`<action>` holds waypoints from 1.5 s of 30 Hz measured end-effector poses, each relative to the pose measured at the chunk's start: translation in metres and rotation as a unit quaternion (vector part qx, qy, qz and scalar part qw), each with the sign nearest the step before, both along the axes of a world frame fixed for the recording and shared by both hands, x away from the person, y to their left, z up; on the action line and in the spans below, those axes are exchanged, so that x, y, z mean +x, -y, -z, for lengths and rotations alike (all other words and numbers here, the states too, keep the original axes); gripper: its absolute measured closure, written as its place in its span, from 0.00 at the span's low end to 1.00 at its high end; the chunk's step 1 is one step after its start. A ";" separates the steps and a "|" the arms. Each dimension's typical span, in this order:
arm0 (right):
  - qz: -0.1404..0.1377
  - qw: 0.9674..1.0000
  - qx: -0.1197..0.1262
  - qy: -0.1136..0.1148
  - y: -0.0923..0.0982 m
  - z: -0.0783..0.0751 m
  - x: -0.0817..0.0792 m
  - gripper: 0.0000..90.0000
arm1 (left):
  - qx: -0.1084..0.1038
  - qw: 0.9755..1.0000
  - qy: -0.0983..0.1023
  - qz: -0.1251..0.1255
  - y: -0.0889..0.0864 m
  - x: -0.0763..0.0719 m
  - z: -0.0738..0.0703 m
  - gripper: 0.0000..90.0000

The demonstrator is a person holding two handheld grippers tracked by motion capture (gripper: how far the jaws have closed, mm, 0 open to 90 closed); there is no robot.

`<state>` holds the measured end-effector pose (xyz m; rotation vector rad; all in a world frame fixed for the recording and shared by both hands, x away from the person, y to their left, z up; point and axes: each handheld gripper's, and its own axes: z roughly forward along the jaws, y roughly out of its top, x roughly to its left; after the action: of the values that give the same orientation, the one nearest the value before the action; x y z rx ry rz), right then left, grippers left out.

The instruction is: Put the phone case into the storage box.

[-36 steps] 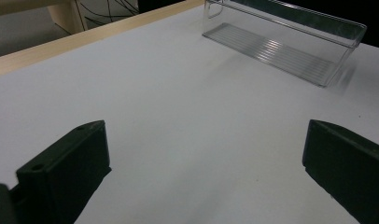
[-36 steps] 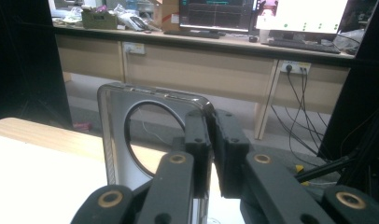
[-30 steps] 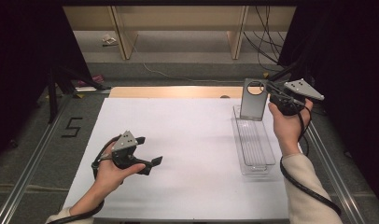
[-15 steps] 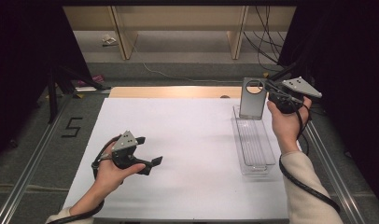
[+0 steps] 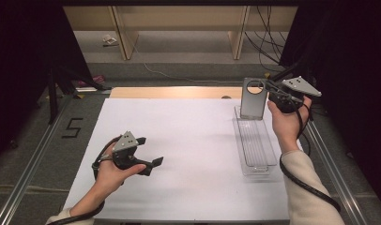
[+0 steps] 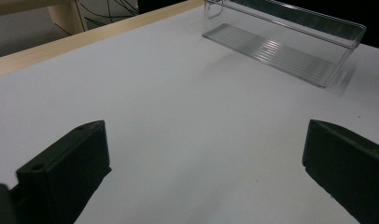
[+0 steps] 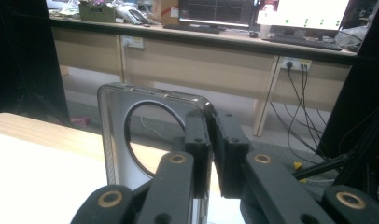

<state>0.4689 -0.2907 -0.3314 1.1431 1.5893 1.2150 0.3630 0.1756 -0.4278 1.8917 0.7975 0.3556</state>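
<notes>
Here the grey phone case, a flat piece with a large round hole near its top, stands upright above the far end of the clear plastic tray; whether its lower edge touches the tray cannot be told. The right gripper has its jaws closed on the case's right edge near the top, and in the right gripper view the case sits pinched between the two black pads. The tray is long and narrow with a ribbed floor, and it lies lengthwise on the white table, with the person's right forearm just beside it. Well apart from the tray, on the other side of the table, the left gripper is held low over the white surface. Its jaws stand wide apart with nothing between them, and the left gripper view looks across the bare table to the tray.
</notes>
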 end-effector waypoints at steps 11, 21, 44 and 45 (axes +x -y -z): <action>0.004 1.000 -0.003 -0.003 0.000 0.000 0.006 0.95 | 0.000 1.000 0.000 0.000 0.000 0.000 0.000 0.00; 0.009 1.000 -0.005 -0.010 0.000 0.004 0.013 0.95 | -0.001 1.000 -0.001 0.000 0.000 0.000 0.000 0.00; 0.015 0.999 -0.016 -0.024 -0.001 0.015 0.026 0.95 | -0.002 1.000 -0.001 0.002 0.000 0.001 0.000 0.00; 0.014 0.999 -0.016 -0.024 -0.001 0.015 0.027 0.95 | -0.002 1.000 -0.001 0.002 0.000 0.001 0.000 0.00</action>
<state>0.4957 -0.2896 -0.3464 1.1790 1.6180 1.1465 0.3636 0.1756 -0.4281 1.8906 0.7953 0.3488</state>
